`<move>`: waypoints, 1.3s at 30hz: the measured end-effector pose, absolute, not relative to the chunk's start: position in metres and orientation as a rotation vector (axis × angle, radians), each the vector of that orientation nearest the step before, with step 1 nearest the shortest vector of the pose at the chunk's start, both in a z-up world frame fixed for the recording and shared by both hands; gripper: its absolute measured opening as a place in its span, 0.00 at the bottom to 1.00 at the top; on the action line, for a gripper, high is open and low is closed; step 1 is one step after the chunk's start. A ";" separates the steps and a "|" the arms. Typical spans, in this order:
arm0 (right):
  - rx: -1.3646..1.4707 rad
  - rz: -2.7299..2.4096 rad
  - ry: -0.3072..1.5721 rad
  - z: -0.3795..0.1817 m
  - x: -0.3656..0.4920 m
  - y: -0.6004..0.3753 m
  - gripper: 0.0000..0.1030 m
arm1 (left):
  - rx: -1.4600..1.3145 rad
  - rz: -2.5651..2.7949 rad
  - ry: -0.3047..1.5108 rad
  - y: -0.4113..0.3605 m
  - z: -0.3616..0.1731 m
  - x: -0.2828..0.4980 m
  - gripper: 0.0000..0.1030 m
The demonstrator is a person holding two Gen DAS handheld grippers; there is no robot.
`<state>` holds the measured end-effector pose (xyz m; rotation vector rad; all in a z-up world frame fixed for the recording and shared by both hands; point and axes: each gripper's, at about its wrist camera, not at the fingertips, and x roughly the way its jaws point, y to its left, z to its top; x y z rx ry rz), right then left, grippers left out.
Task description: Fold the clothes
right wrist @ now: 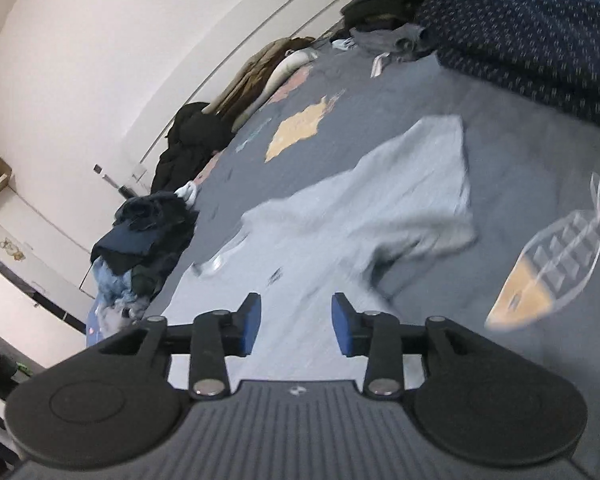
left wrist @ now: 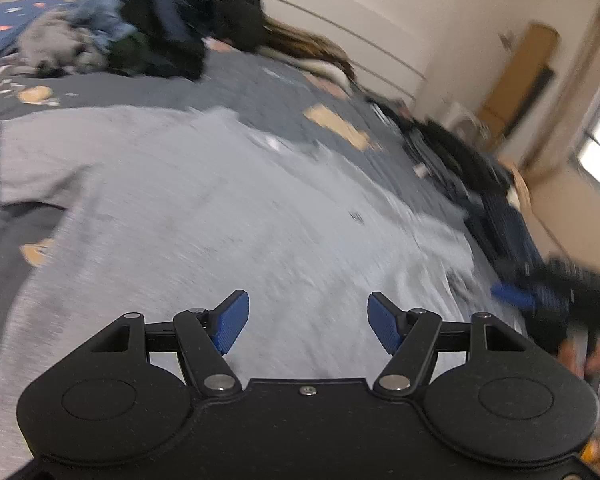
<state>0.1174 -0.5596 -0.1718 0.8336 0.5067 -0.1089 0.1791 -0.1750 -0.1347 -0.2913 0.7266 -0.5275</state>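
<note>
Black left tongs [left wrist: 308, 322] with blue ribbed pads, silver pivot screws, right tongs [right wrist: 296, 322] seemingly alike

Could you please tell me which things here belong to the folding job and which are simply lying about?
In the job:
- grey T-shirt, spread on the bed
- left gripper, open
- right gripper, open

Lying about:
- pile of dark and blue clothes
- brown coat
- patterned navy duvet
- cardboard box
</note>
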 end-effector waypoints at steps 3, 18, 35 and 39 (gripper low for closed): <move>0.759 -0.077 0.537 -0.173 0.124 -0.533 0.42 | -0.355 -0.459 0.701 -0.152 -0.131 0.186 0.63; 0.699 0.022 0.549 -0.180 0.158 -0.481 0.44 | -0.967 0.024 0.750 0.004 -0.180 0.228 0.61; 0.702 0.074 0.558 -0.179 0.164 -0.469 0.44 | -0.976 0.089 0.716 0.009 -0.201 0.301 0.33; 0.685 0.086 0.569 -0.179 0.165 -0.463 0.44 | -0.947 0.094 0.710 0.005 -0.200 0.308 0.21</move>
